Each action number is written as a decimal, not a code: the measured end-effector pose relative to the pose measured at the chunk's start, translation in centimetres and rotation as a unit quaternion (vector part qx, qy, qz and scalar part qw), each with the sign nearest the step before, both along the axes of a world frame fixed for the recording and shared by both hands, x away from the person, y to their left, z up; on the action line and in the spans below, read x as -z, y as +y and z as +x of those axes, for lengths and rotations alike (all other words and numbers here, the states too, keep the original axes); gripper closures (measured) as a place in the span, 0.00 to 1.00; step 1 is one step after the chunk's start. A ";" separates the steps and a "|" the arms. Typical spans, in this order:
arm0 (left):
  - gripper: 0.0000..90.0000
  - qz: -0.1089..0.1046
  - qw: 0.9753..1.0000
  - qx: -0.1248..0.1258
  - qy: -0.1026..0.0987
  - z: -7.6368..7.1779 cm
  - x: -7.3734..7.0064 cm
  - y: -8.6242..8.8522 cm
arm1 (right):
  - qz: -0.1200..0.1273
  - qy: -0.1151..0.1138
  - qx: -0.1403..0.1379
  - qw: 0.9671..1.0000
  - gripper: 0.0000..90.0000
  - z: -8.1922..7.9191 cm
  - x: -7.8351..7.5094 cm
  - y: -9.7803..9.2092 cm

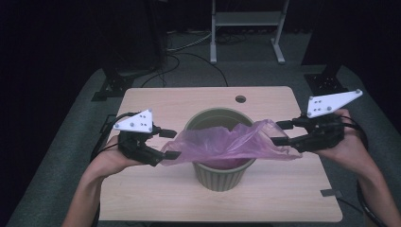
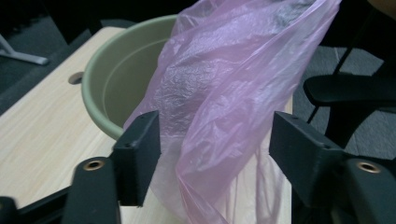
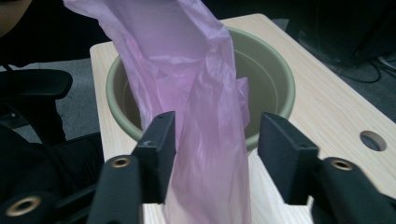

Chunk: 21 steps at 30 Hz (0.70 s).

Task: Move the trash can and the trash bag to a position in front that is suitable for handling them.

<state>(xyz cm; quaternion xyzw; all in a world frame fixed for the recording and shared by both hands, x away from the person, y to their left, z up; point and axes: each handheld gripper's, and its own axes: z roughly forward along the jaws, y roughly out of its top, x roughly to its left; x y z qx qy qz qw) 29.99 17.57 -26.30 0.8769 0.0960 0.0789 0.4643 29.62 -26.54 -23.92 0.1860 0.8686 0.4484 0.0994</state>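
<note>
Wooden table (image 1: pixel 142 198): bears all items; landmark = olive-green bin (image 1: pixel 218 177), upright near table centre. Pink plastic bag (image 1: pixel 222 142): thin, see-through, stretched across bin mouth, sagging partly inside, ends reaching past rim on both sides. Left gripper (image 1: pixel 170 144): just left of bin, level w/ rim; jaws spread wide, bag edge hanging loose betw. them, touching inner face of one jaw, not pinched. Right gripper (image 1: pixel 280 133): just right of bin; jaws likewise wide apart, bag end draped betw. them, unclamped. Small round hole (image 1: pixel 240 99): in table top, behind bin.
</note>
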 end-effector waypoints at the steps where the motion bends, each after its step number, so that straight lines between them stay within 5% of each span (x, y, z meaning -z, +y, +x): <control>1: 0.49 0.010 1.000 -0.001 0.001 0.3 0.2 -0.2 | -0.003 0.004 -0.001 1.000 0.66 0.2 0.1 0.2; 5: 0.76 0.018 1.000 0.005 -0.001 0.7 0.7 -0.1 | -0.014 0.015 -0.001 1.000 0.91 1.1 0.5 0.9; 9: 0.96 0.012 1.000 -0.007 0.003 1.1 1.2 0.1 | -0.029 0.022 0.008 0.999 0.99 1.8 1.1 1.4; 21: 1.00 -0.024 0.996 -0.085 0.003 4.0 2.3 1.0 | -0.033 0.039 0.064 0.997 1.00 4.3 2.6 1.3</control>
